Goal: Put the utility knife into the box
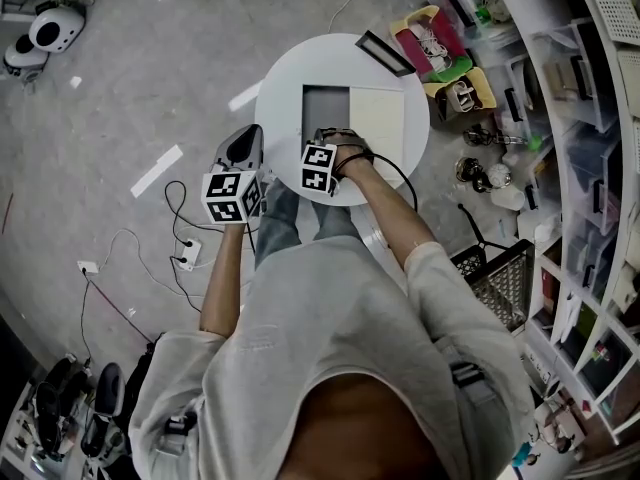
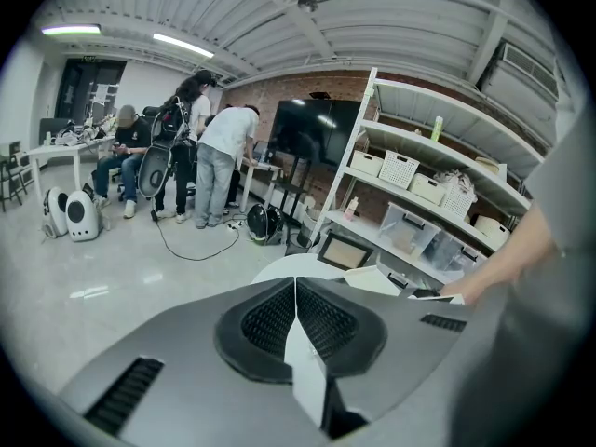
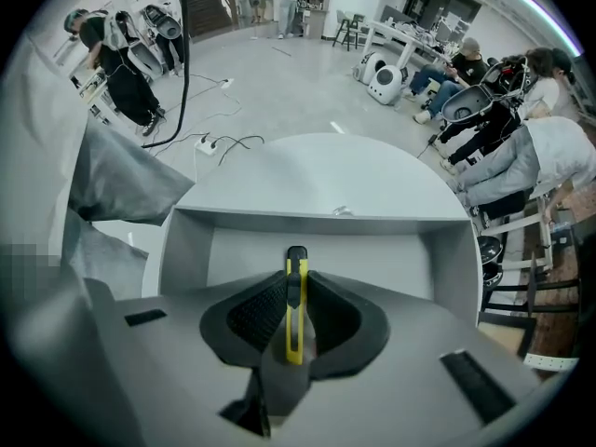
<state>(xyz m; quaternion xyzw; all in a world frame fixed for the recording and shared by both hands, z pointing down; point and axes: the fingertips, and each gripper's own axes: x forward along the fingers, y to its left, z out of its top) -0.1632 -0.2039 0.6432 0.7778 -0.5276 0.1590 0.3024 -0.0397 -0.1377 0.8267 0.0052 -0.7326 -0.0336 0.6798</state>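
A yellow utility knife [image 3: 295, 322] stands upright between the pads of my right gripper [image 3: 296, 279], which is shut on it. The gripper points down over the open grey box [image 3: 317, 216], and the knife's black tip hangs above the box's inside. From the head view, the box [image 1: 326, 96] lies on the round white table [image 1: 285, 78] with its pale lid [image 1: 376, 118] spread to the right, and the right gripper [image 1: 330, 138] is at the box's near edge. My left gripper [image 1: 243, 148] waits off the table's left rim; its jaws [image 2: 296, 305] are shut with nothing in them.
A black-framed panel [image 1: 385, 53] lies at the table's far edge. Coloured bins [image 1: 435, 43] and storage shelves [image 1: 590, 118] crowd the right side, with a black wire basket [image 1: 495, 278] on the floor. Cables and a power strip [image 1: 185, 258] trail at left. People [image 2: 209, 152] stand far off.
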